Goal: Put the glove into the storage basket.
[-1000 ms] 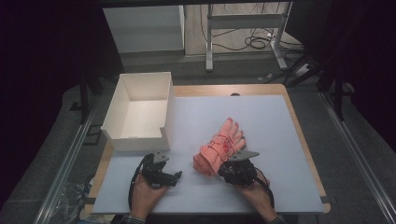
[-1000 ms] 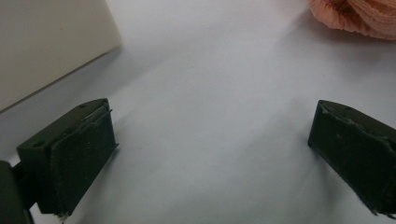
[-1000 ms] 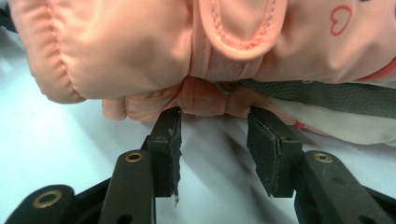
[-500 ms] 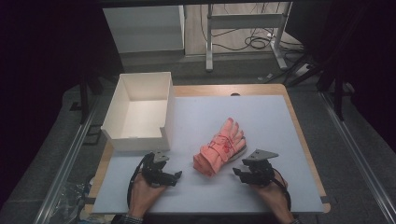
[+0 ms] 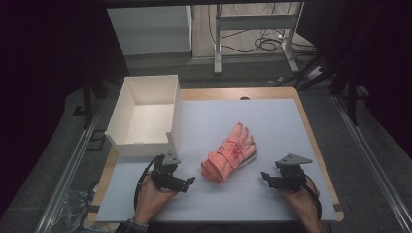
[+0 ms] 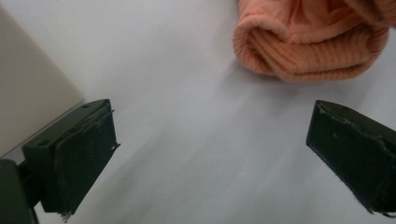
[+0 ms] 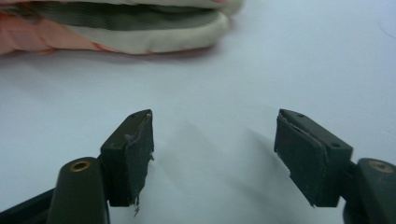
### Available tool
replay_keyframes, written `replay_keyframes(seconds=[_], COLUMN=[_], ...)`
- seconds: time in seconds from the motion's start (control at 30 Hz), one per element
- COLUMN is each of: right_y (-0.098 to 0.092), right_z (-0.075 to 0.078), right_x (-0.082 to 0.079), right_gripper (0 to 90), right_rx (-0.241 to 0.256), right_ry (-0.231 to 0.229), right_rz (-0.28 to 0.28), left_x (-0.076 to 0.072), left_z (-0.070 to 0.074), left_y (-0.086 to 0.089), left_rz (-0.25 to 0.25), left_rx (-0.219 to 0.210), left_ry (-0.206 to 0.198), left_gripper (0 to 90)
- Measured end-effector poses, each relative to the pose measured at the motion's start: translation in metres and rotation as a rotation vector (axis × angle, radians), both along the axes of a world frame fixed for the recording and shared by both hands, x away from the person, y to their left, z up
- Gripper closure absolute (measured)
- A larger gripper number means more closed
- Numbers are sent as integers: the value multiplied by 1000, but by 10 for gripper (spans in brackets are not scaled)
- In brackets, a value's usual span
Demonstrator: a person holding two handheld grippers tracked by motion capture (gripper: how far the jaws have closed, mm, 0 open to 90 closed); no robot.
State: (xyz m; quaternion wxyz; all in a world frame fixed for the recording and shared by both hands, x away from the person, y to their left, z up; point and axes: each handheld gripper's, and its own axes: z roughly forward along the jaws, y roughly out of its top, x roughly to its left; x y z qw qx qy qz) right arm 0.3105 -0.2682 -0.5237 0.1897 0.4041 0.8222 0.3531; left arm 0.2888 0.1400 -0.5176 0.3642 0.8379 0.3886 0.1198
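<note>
Nearest, the left claw (image 5: 187,180) and right claw (image 5: 265,176) rest wide open and empty on the pale surface (image 5: 272,121). Between them, just beyond, lies the orange glove (image 5: 230,152), untouched. Farther left stands a white box (image 5: 141,114).

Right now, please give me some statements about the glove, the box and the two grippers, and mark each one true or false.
1. The pink glove lies inside the white box. False: it lies on the table's light mat, beside the box.
2. Both grippers are open and hold nothing. True: the left gripper and the right gripper have their jaws wide apart over bare mat.
3. The white box has nothing in it. True.
4. The right gripper is clamped on the glove's cuff. False: it is apart from the glove.
5. The glove lies between the two grippers. True.
</note>
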Motion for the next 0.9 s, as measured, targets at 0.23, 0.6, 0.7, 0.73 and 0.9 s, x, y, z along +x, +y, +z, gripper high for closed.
replay_keyframes(seconds=[0.23,0.6,0.7,0.73,0.9], right_y=[-15,-16,-16,-16,-16], right_z=[-3,-5,-6,-6,-6], right_x=[6,7,7,7,7], right_gripper=[245,207,194,189,186], right_rx=[-17,-27,-29,-31,-31], right_ry=[7,-1,-2,-4,-4], right_rz=[-44,-30,-36,-38,-40], left_x=[1,-1,-1,0,2], left_z=[10,34,41,44,55], left_y=[-4,-17,-21,-23,-33], left_rz=[-27,-77,-91,-95,-107], left_rx=[-20,-24,-33,-29,-14], left_ry=[12,33,39,40,41], left_gripper=[4,0,0,0,0])
